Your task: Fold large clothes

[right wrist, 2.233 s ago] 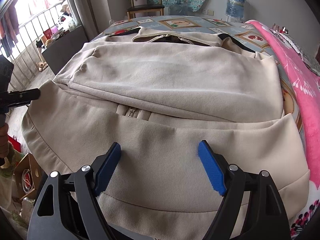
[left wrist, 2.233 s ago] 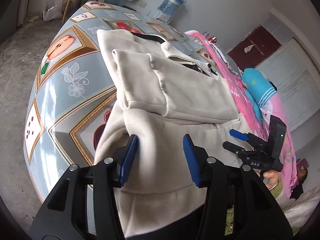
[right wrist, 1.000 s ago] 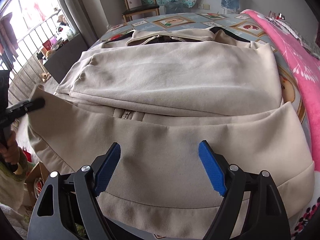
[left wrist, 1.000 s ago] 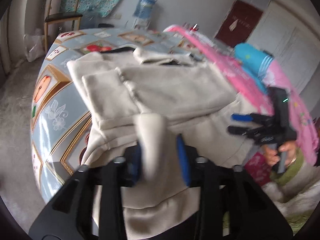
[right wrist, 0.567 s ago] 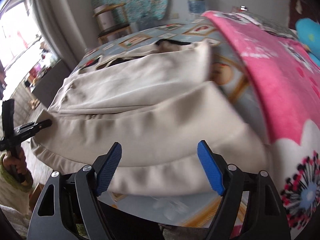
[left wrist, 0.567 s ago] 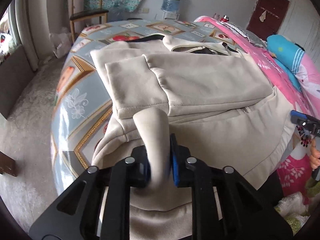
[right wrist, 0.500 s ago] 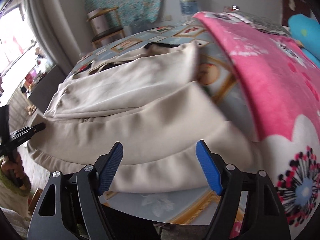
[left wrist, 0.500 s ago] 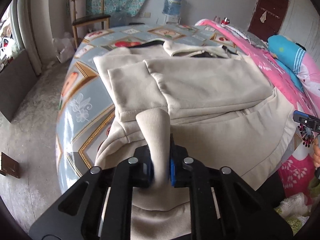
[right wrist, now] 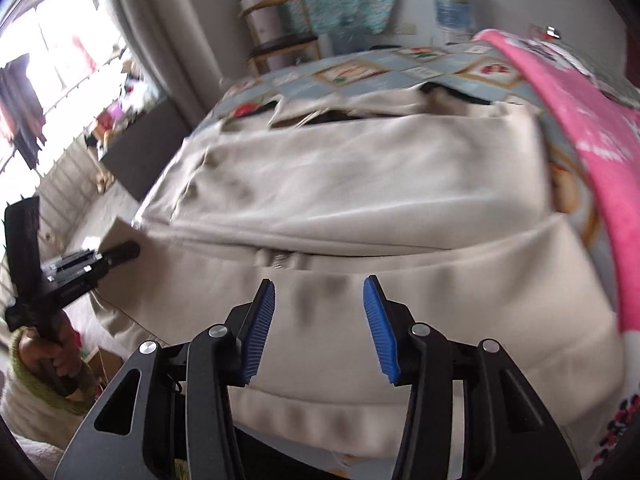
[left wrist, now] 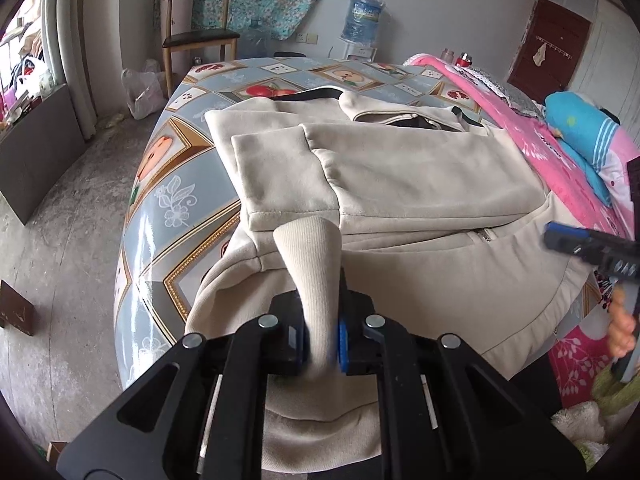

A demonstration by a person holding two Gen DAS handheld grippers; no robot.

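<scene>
A large beige zip jacket (left wrist: pixel 420 184) lies on the table with its sleeves folded across the chest; it also shows in the right wrist view (right wrist: pixel 360 200). My left gripper (left wrist: pixel 322 340) is shut on the ribbed hem corner (left wrist: pixel 316 264) at the jacket's near left, lifting it; it also shows in the right wrist view (right wrist: pixel 120 254). My right gripper (right wrist: pixel 318 328) is open over the hem at the jacket's near side, holding nothing; it also shows at the right of the left wrist view (left wrist: pixel 560 238).
The table has a glossy blue fruit-pattern cloth (left wrist: pixel 168 184). A pink blanket (right wrist: pixel 580 92) lies along the right side. A wooden chair (left wrist: pixel 196 36) and water bottles (left wrist: pixel 362 16) stand behind the table. Bare concrete floor (left wrist: pixel 52 208) is on the left.
My left gripper closed on the hem corner and lifted it. My right gripper swung right, then back over the hem, its jaws now narrower but still open.
</scene>
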